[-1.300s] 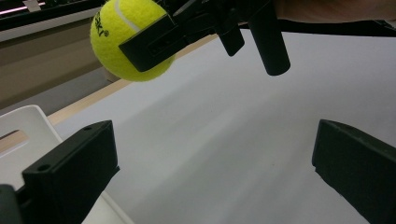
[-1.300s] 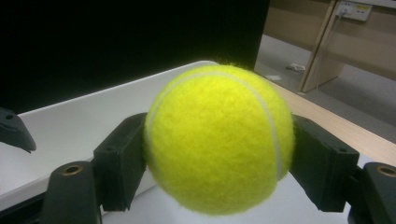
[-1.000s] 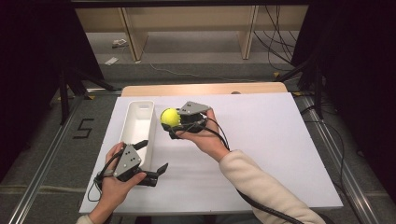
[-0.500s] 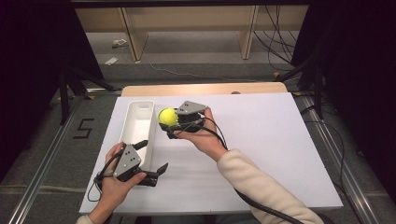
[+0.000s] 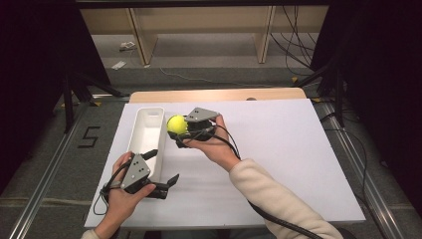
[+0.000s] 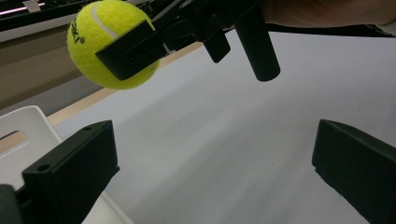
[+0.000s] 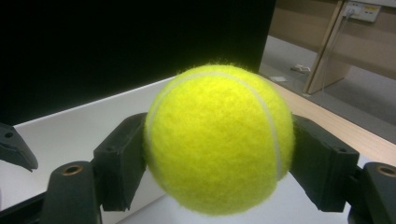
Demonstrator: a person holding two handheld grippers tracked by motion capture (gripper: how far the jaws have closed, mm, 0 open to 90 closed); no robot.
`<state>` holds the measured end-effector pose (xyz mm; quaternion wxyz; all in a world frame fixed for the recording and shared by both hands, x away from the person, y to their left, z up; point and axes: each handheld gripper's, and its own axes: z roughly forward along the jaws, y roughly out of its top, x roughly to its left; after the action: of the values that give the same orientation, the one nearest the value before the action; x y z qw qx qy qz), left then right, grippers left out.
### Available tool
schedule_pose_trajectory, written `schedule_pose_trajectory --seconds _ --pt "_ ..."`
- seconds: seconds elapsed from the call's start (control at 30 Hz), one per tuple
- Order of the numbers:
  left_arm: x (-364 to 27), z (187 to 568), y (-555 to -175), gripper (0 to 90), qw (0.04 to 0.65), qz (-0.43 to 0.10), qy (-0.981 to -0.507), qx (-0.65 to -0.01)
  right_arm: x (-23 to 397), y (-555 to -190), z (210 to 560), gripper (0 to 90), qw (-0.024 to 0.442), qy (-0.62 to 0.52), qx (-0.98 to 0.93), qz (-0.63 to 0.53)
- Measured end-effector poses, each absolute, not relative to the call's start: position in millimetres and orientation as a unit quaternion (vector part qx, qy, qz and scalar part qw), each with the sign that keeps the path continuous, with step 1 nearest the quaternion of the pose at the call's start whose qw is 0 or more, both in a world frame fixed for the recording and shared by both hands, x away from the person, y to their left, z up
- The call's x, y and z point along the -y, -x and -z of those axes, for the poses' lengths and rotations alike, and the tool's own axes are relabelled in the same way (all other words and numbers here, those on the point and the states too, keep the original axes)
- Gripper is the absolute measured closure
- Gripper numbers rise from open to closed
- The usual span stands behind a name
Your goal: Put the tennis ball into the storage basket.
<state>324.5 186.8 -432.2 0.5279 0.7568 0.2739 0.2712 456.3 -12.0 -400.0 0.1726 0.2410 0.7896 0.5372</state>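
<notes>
A yellow tennis ball hangs just above the table, right beside the far end of a long white bin. My right gripper is shut on the ball, one jaw on each side. In the right gripper view the ball sits squeezed between the jaws of that gripper. My left gripper is open near the bin's near end, low over the table. Along its own empty jaws, the left gripper view shows the held ball up ahead and a corner of the bin.
A white sheet covers the table, with bare room to the right of both hands. A wooden strip runs along the far edge. Beyond it are a grey floor, wooden shelf legs and cables.
The right gripper has carried the ball slightly left, closer to the bin. The left gripper has stayed where it was.
</notes>
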Motion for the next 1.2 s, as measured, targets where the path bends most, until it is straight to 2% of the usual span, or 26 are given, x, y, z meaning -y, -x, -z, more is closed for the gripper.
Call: schedule_pose_trajectory --seconds 1.2 --pt "-186.2 432.1 -324.1 0.0 0.530 -0.268 -0.757 -0.272 -2.8 -460.5 395.7 26.3 0.169 -0.234 -0.793 -0.537"
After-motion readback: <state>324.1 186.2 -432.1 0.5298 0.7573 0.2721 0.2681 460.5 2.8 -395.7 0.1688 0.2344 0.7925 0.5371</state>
